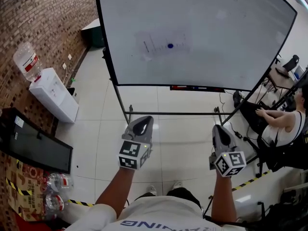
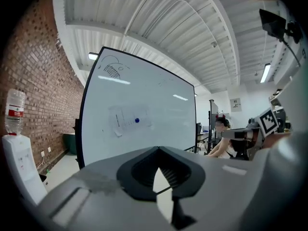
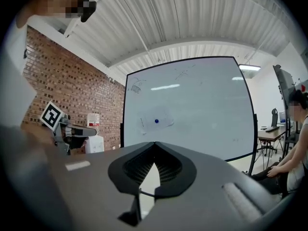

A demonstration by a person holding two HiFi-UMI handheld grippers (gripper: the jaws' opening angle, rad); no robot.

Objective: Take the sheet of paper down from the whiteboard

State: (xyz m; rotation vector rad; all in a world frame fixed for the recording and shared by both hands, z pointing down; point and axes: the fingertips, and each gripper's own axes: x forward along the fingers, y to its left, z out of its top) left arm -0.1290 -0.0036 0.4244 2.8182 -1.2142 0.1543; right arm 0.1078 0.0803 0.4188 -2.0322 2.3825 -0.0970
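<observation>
1. The left gripper [image 1: 141,123] is clenching its jaws fully together with nothing between them, and it is pointing toward the whiteboard [image 1: 226,47].
2. The right gripper [image 1: 219,129] is also clamping shut on nothing, and it is hovering beside the left one with a clear gap between them.
3. Both are hanging over the tiled floor [image 1: 178,129], well apart from the board's stand.
4. The sheet of paper [image 1: 156,42] is hanging on the whiteboard, left of the board's centre, with a blue magnet [image 1: 170,45] pinning it.
5. A water dispenser [image 1: 54,94] is standing against the brick wall [image 1: 43,13] on the left, and a person [image 1: 285,121] is sitting to the board's right.
</observation>
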